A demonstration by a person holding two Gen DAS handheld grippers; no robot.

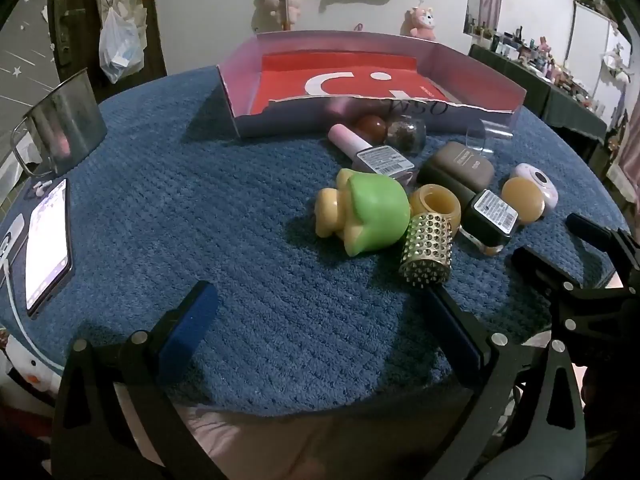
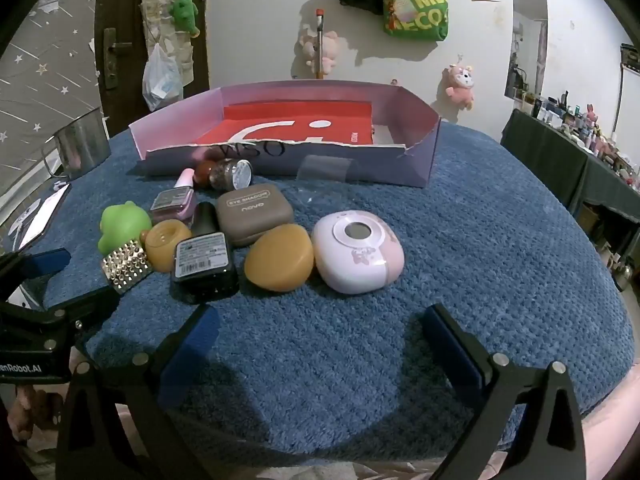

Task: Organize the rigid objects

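A lilac cardboard box (image 1: pixel 248 120) (image 2: pixel 416 164) with a red floor stands at the back of the blue mat. In front of it lies a cluster: green frog toy (image 1: pixel 372 208) (image 2: pixel 120 224), gold studded cylinder (image 1: pixel 428 252) (image 2: pixel 126 266), amber ring (image 1: pixel 436 204), black labelled bottle (image 2: pixel 204 264), amber egg (image 2: pixel 280 264), white-pink compact (image 2: pixel 360 252), brown eye-shadow case (image 2: pixel 256 212), pink bottle (image 1: pixel 372 152). My left gripper (image 1: pixel 318 296) hovers open just before the studded cylinder. My right gripper (image 2: pixel 320 316) hovers open in front of the egg and compact. Neither holds anything.
A metal cup (image 1: pixel 64 120) and a lit phone (image 1: pixel 48 240) sit at the mat's left edge. A clear plastic piece (image 2: pixel 324 168) leans on the box front. A dark shelf of bottles (image 2: pixel 580 152) stands off to the right. Bare mat lies right of the compact.
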